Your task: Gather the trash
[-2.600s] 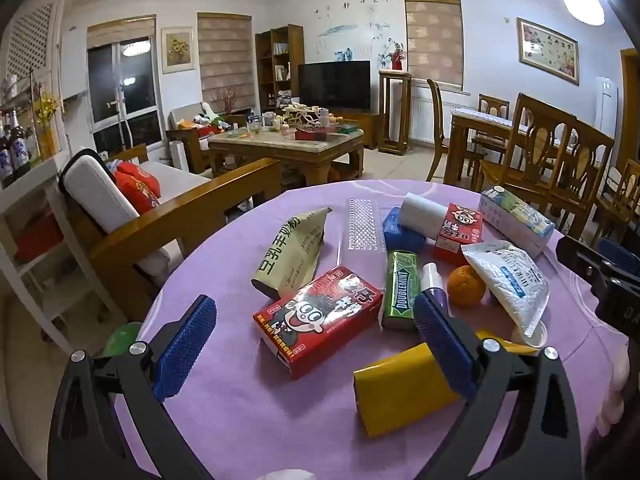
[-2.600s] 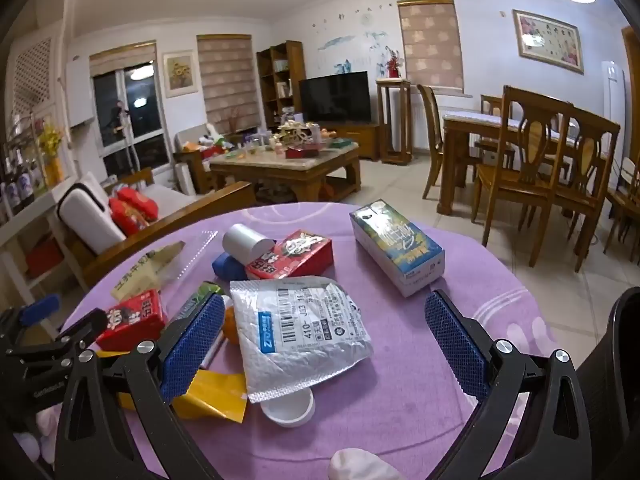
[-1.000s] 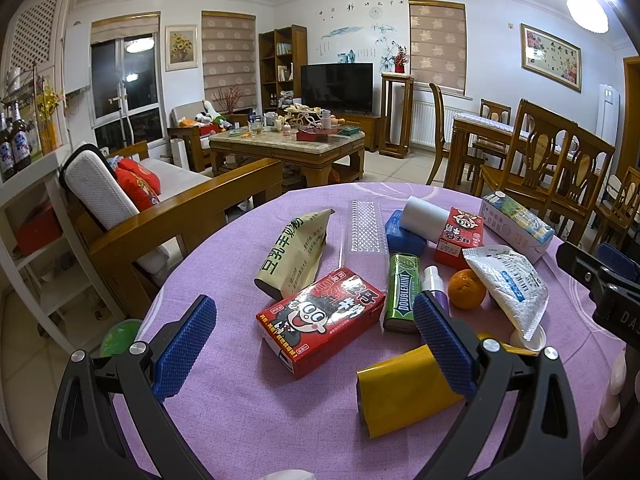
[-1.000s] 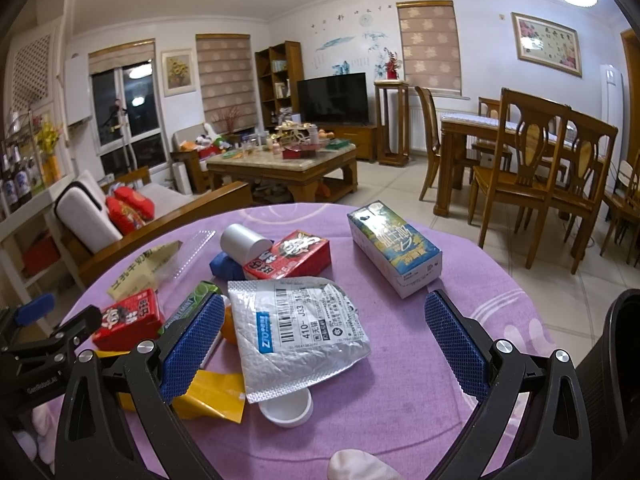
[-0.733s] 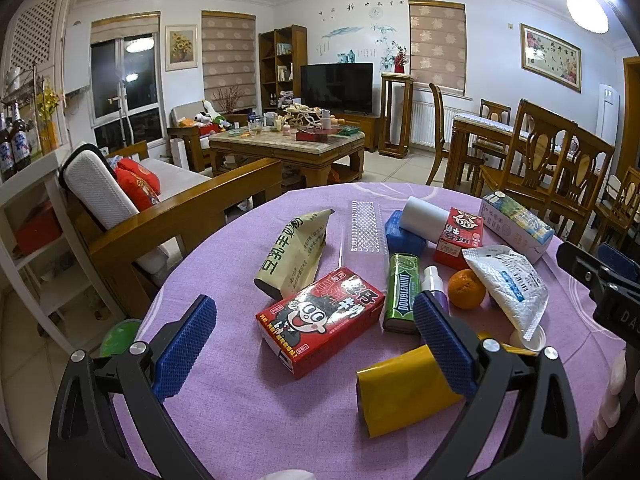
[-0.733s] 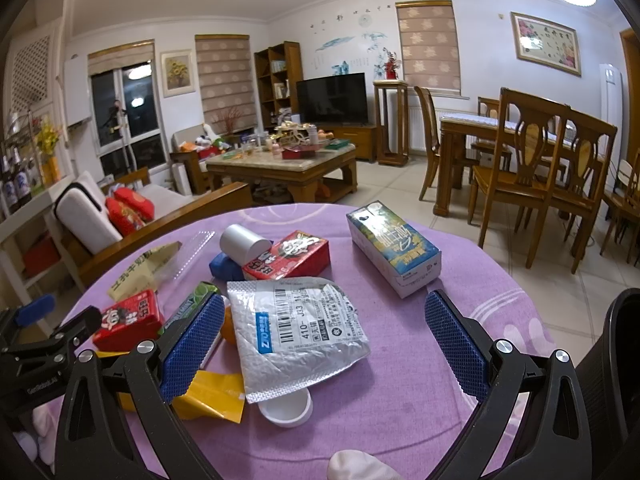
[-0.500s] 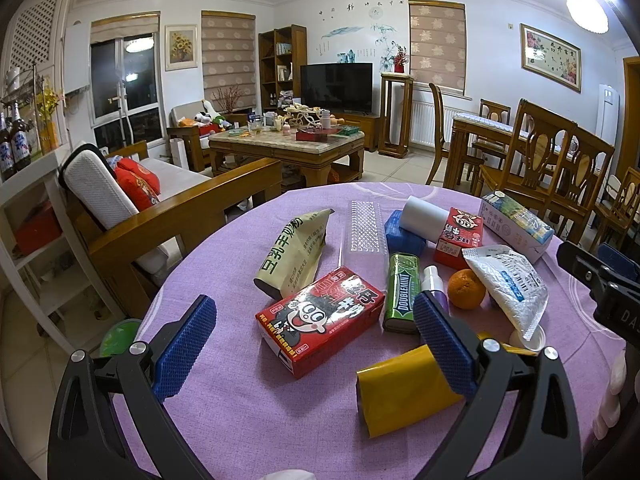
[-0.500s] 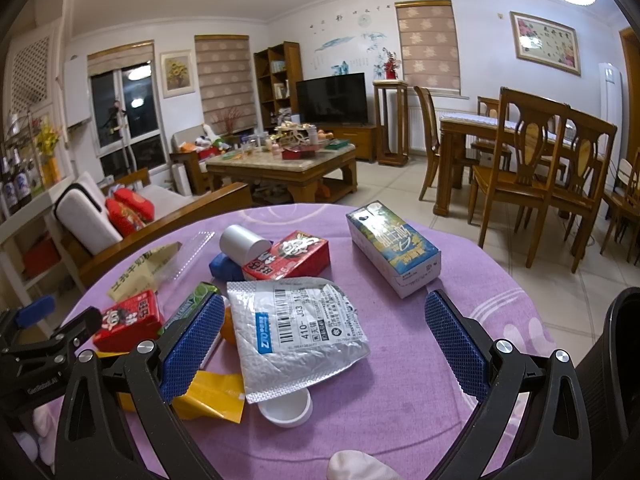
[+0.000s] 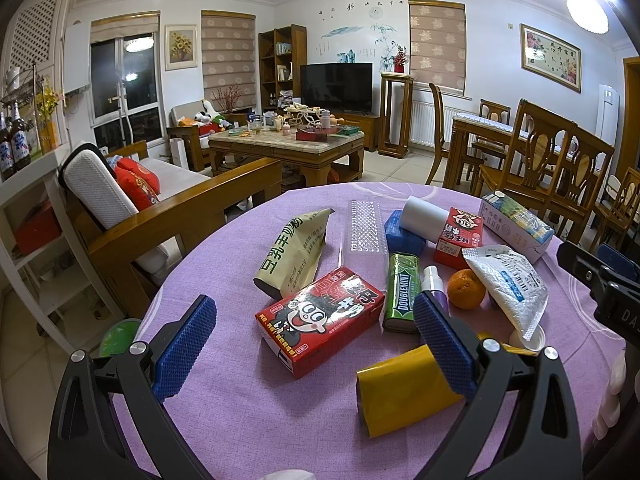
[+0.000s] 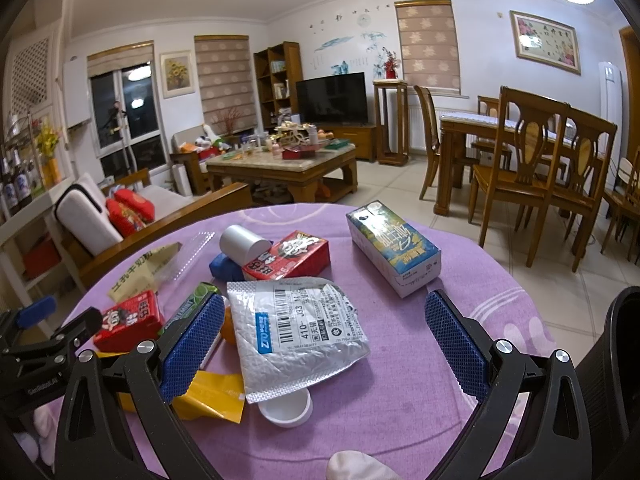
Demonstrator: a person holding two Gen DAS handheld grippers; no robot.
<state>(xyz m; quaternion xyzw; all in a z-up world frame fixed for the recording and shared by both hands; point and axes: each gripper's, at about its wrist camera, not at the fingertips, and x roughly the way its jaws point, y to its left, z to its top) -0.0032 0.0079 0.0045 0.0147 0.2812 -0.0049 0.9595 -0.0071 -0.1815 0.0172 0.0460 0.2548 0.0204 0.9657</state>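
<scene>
Litter lies on a round table with a purple cloth (image 9: 248, 412). My left gripper (image 9: 316, 348) is open and empty, hovering over a red cartoon box (image 9: 320, 322) and a yellow wrapper (image 9: 404, 390). Beyond lie a beige bag (image 9: 294, 252), a green gum pack (image 9: 402, 292), an orange (image 9: 466, 289) and a silver mailer pouch (image 9: 508, 284). My right gripper (image 10: 326, 344) is open and empty over the silver pouch (image 10: 298, 328), with a white cap (image 10: 286, 404) below it. A blue-white carton (image 10: 394, 252) lies beyond.
A second red box (image 10: 288, 260), a white cylinder (image 10: 240, 244) and a blue packet (image 10: 224, 266) sit mid-table. A clear plastic tray (image 9: 364, 232) lies at the back. A wooden sofa (image 9: 168, 216) stands left, dining chairs (image 10: 548, 176) right, a green object (image 9: 118, 336) on the floor.
</scene>
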